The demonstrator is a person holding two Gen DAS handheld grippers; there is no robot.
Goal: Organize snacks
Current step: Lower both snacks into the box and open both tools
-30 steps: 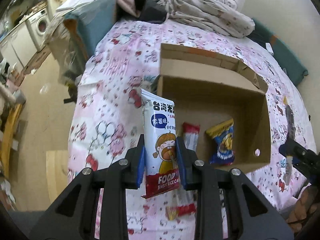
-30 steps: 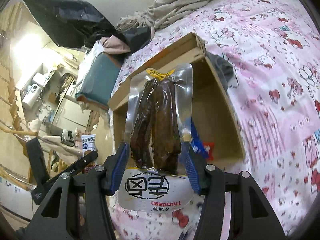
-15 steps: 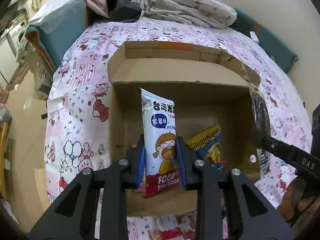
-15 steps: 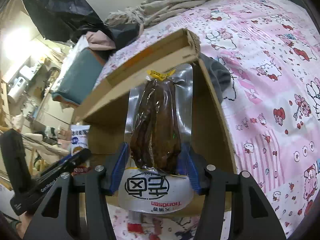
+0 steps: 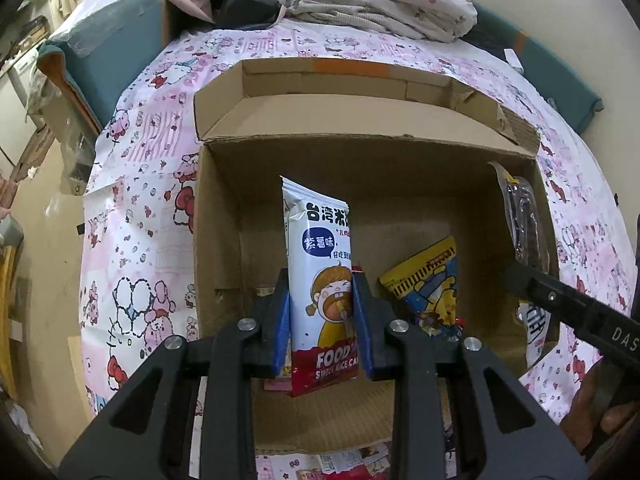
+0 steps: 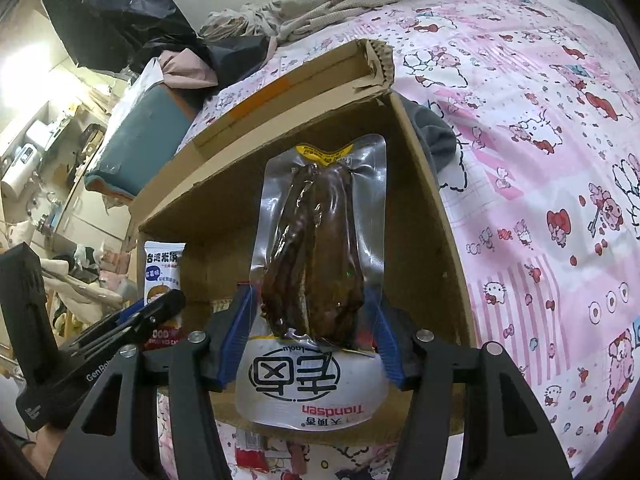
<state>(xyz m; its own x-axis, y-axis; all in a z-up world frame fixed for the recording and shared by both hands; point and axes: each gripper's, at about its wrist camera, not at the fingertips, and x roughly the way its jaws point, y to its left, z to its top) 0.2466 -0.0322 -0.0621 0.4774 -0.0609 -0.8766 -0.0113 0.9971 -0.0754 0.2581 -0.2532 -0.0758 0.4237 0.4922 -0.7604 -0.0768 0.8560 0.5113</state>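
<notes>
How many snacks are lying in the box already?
1 for sure: the yellow and blue bag on the cardboard box floor, right of the held rice cake packet. More may hide behind it.

Both grippers are showing matte black frames with silver screws and blue finger pads: the left gripper (image 5: 320, 320) and the right gripper (image 6: 312, 336). White lettering is marking their sides, partly readable as "DAS" and "GenRob".

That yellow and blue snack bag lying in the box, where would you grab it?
Grip the yellow and blue snack bag by its raised flat top corner, coming down from above. It leans in the cardboard box, whose walls block sideways approaches.
</notes>
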